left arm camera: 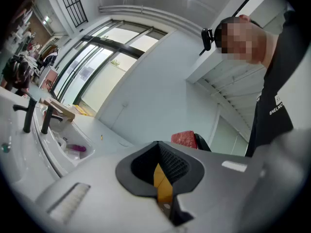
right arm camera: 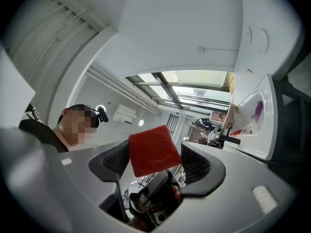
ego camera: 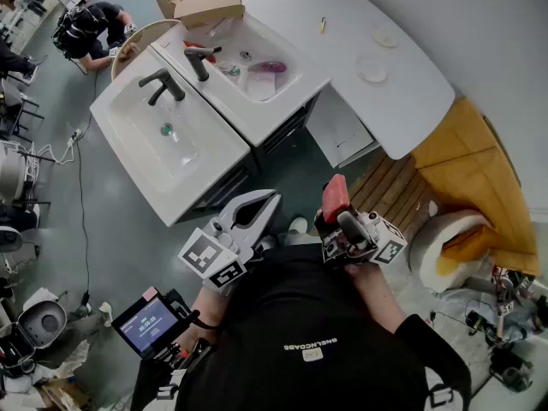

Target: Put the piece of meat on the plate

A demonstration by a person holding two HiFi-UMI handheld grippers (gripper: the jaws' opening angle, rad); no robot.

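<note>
Head view looks steeply down on the wearer's black shirt, with both grippers held out ahead. My right gripper (ego camera: 341,217) sits just right of centre, and the piece of meat (ego camera: 334,195), a red slab, stands out of it toward 12 o'clock. Right gripper view settles the hold for me. The jaws stand wide and the slab fills the gap, its side edges against the ribbed black pads (right arm camera: 198,163) and its flat face turned to the camera. So the meat is up in the air, carried by that gripper alone.

My left gripper (ego camera: 267,202) lies at 9 o'clock of the right one, near it but apart, nose toward 1 o'clock. Left gripper view shows its jaws brought together with nothing clamped, only a yellow strip (left arm camera: 163,181) in the seam. Past them, at 1 o'clock, the red slab shows again.

From the grippers, a white vanity (ego camera: 218,144) with two basins runs off toward 11 o'clock, each basin with a black faucet (ego camera: 161,84). A purple object (ego camera: 272,67) lies in the farther basin. At 12 to 1 o'clock a white counter (ego camera: 342,15) curves across, well apart from the meat. Two pale round discs (ego camera: 372,69) lie on it, and I cannot tell whether either is a plate. A cardboard box (ego camera: 205,7) lies just beyond the farther basin. A small lit screen (ego camera: 144,324) sits at 7 o'clock.
</note>
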